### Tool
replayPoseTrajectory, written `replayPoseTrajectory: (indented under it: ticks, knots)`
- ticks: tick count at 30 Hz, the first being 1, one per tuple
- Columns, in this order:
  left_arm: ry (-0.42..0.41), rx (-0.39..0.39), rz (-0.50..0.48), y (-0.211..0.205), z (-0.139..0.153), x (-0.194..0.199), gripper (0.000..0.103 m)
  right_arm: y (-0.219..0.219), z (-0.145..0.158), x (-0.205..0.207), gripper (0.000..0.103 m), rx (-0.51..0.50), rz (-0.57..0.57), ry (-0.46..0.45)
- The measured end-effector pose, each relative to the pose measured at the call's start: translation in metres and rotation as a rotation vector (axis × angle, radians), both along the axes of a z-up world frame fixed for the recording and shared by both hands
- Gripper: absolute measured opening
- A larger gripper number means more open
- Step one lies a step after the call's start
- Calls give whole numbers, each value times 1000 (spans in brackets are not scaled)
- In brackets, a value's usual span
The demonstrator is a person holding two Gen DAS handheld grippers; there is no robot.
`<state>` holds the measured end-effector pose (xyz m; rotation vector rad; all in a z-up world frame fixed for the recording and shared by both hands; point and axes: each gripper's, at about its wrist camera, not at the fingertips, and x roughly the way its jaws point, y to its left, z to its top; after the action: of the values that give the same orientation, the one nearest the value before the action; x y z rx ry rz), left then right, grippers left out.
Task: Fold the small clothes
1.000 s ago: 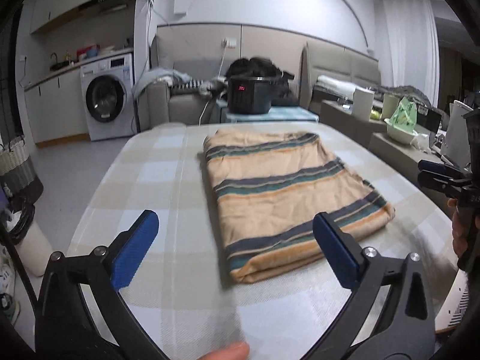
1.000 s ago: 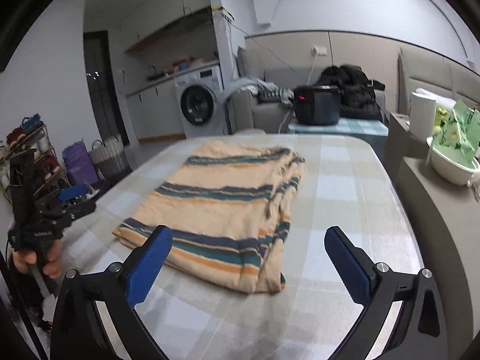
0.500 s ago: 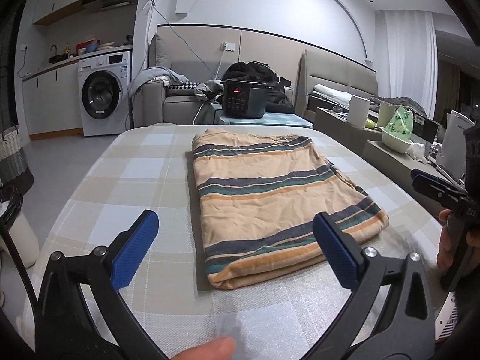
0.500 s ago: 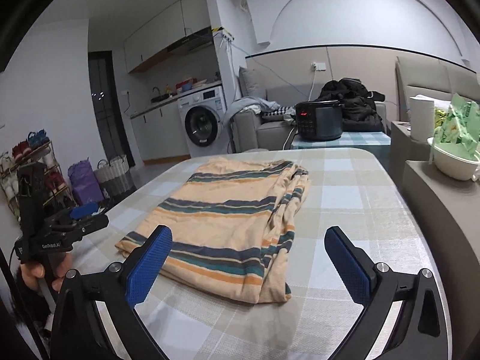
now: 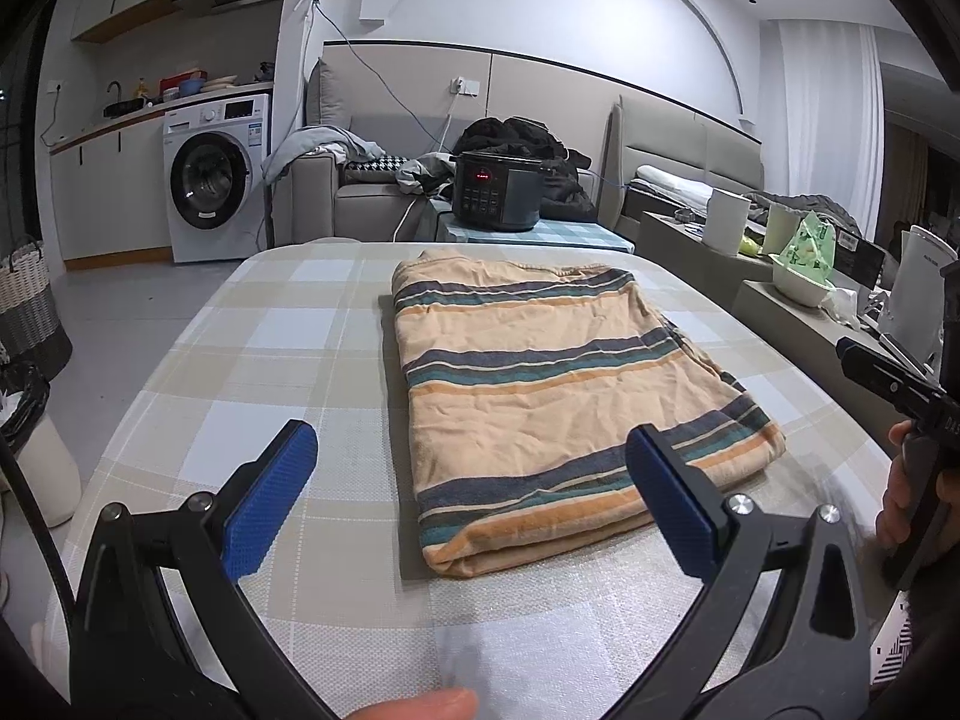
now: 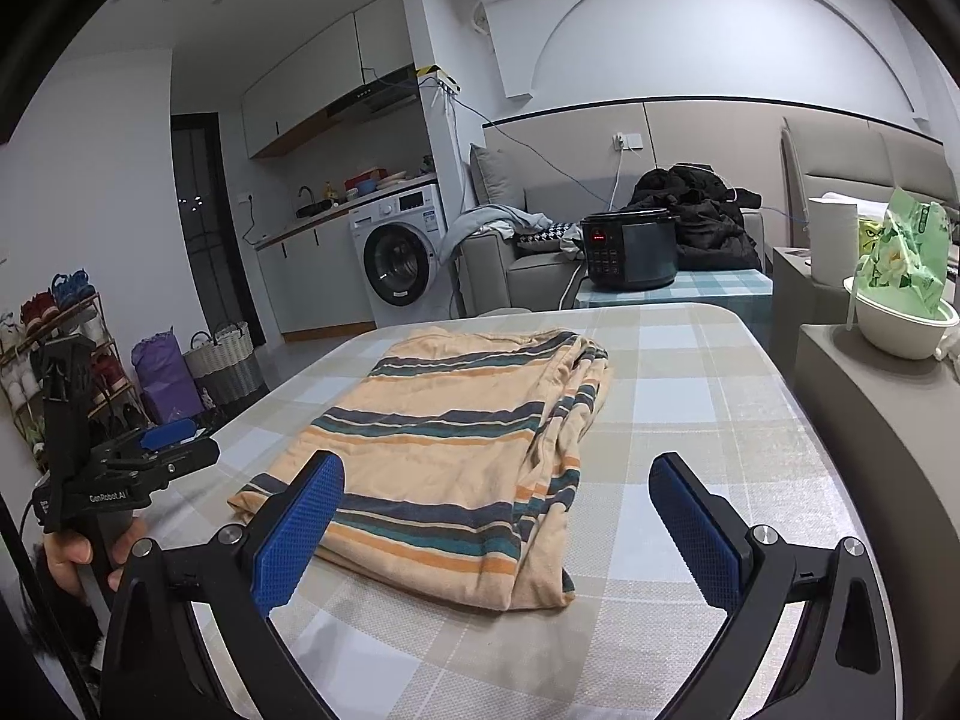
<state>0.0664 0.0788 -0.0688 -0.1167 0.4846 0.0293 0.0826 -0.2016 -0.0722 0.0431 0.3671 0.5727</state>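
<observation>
Both the left gripper [image 5: 465, 495] and right gripper [image 6: 495, 519] gape wide, empty, facing the folded striped garment [image 5: 558, 396] at twelve o'clock; likely next comes another fold, needing a pinch on its near edge.

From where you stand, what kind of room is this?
Probably a small studio flat: a washing machine under a kitchen counter, a sofa, and a bed beyond the table.

home, likely studio flat: washing machine [image 5: 210, 177], sofa [image 5: 360, 198], bed [image 5: 678, 180].
</observation>
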Motion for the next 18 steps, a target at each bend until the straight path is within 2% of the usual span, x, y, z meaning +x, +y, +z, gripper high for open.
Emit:
replayPoseTrajectory:
  ticks: [18]
  knots:
    - [13,-18,11,1,-2,1,102,-2,1,-2,103,-3,4,0]
